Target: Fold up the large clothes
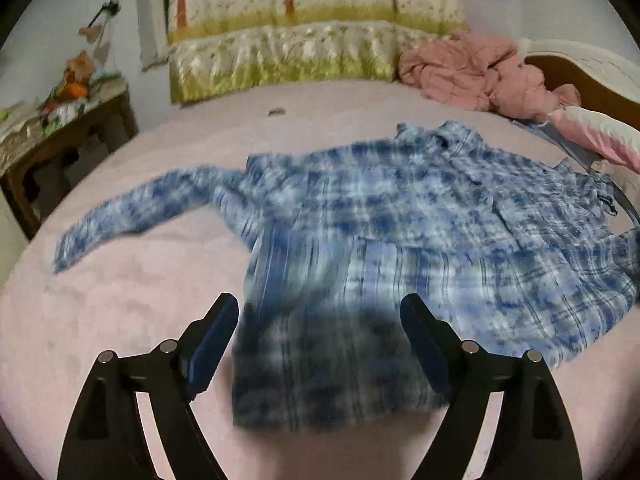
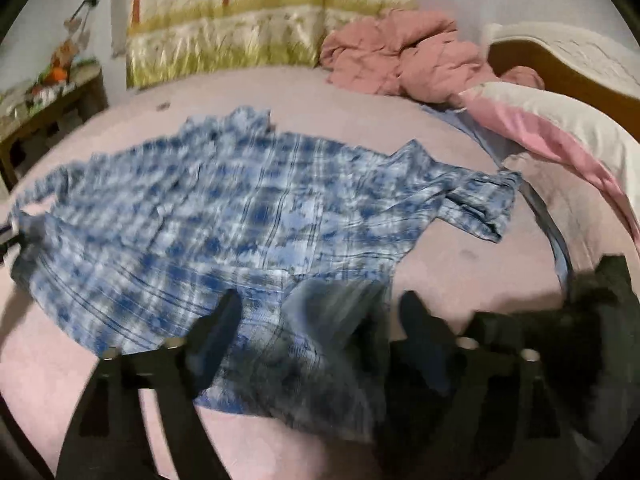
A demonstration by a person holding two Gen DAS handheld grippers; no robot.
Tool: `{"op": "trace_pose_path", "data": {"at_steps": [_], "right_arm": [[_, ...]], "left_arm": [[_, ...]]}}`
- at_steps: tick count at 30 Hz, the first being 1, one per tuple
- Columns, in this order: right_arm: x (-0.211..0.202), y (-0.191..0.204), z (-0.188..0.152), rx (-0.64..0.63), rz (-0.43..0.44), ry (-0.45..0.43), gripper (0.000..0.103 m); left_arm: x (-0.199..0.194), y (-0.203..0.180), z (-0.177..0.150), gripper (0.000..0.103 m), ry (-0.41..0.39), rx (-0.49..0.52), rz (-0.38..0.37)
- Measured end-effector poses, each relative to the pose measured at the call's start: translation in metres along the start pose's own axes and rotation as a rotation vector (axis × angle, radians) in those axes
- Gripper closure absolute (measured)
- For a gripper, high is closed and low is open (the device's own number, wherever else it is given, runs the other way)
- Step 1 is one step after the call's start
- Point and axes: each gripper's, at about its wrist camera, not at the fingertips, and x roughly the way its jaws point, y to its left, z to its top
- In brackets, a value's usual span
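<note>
Both grippers released: left gripper point(image 1: 320, 316) and right gripper point(image 2: 320, 316) gape over the shirt point(image 1: 400, 208) hem at 6 o'clock on the bed point(image 1: 120, 300).

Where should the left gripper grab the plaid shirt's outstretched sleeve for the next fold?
Probably at the cuff end of the sleeve, coming from the bare sheet on its outer side. It lies flat and straight away from the plaid shirt. The left gripper is open.

Home bedroom: bed point(image 1: 120, 312) with pink sheet, pillow point(image 2: 560, 128), crumpled pink blanket point(image 1: 472, 72), curtain point(image 1: 304, 20), cluttered side table point(image 1: 60, 136).
</note>
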Motion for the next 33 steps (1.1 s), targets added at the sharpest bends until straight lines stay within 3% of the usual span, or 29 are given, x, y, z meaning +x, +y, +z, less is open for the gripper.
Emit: {"op": "trace_pose_path", "data": {"at_steps": [7,8,9,10,11,12,15,17,21,24,25,28,29,31,32,33], "right_arm": [[0.025,-0.004,-0.007,0.008,-0.048,0.096,0.013],[0.032,-0.004,-0.008,0.007,-0.052,0.106,0.019],[0.039,-0.004,-0.009,0.003,-0.074,0.113,0.045],[0.046,-0.004,-0.010,-0.009,-0.104,0.123,0.069],[0.052,-0.003,-0.009,-0.017,-0.122,0.127,0.098],[0.052,-0.003,-0.007,-0.013,-0.126,0.111,0.100],[0.027,0.006,0.008,-0.025,-0.138,-0.053,0.100],[0.019,0.013,0.020,-0.055,-0.173,-0.098,0.100],[0.050,-0.001,0.039,0.018,-0.147,-0.010,0.100],[0.090,-0.019,0.035,0.113,-0.110,0.099,0.098],[0.098,-0.023,0.029,0.138,-0.121,0.125,0.095],[0.093,-0.022,0.013,0.135,-0.195,0.111,0.063],[0.085,-0.018,0.012,0.104,-0.197,0.094,0.052],[0.065,-0.012,0.012,0.065,-0.171,0.034,0.044],[0.052,-0.009,0.012,0.061,-0.156,0.001,0.037],[0.043,-0.008,0.012,0.068,-0.138,-0.022,0.031]], "left_arm": [[0.033,0.019,-0.017,0.018,0.115,-0.073,0.024],[0.040,0.023,-0.020,0.018,0.127,-0.088,0.016],[0.046,0.028,-0.023,0.030,0.136,-0.103,-0.003],[0.051,0.030,-0.026,0.049,0.143,-0.099,-0.040],[0.054,0.028,-0.027,0.077,0.152,-0.084,-0.060],[0.050,0.026,-0.026,0.092,0.126,-0.062,-0.051],[0.028,0.022,-0.022,0.095,0.002,-0.045,-0.012],[0.021,0.022,-0.017,0.095,-0.017,-0.053,-0.003],[0.024,0.022,-0.013,0.095,-0.059,-0.066,0.035],[0.037,0.023,-0.011,0.095,-0.038,-0.071,0.049],[0.042,0.024,-0.012,0.095,-0.023,-0.074,0.058],[0.054,0.027,-0.015,0.090,0.018,-0.084,0.079],[0.052,0.027,-0.016,0.087,0.013,-0.086,0.079],[0.047,0.029,-0.017,0.068,-0.008,-0.091,0.106],[0.042,0.029,-0.019,0.048,-0.025,-0.098,0.114],[0.035,0.032,-0.021,0.036,-0.040,-0.114,0.108]]}}
